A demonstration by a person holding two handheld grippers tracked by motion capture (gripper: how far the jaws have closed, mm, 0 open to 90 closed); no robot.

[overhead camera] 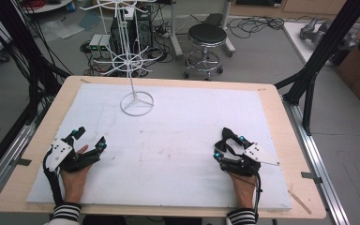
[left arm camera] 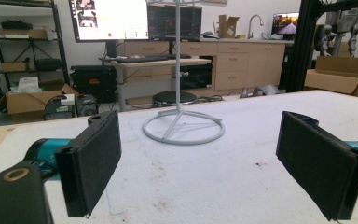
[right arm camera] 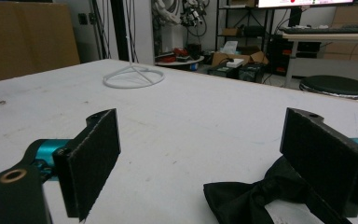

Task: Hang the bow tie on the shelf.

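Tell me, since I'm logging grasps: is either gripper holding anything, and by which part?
Nothing is held. Both grippers' jaws stand open; the black bow tie lies by the right gripper.

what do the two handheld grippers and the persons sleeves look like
Both the left gripper and the right gripper are black, with flat rectangular black pads, teal fittings and a grey three-cornered plate on top. A black cable trails from each. The sleeves are black-and-white striped.

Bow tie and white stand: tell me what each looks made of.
Bow tie: looks like black fabric, matte, with soft folds at the knot. White stand: probably thin metal rod or wire with a smooth white coating; plastic can't be ruled out.
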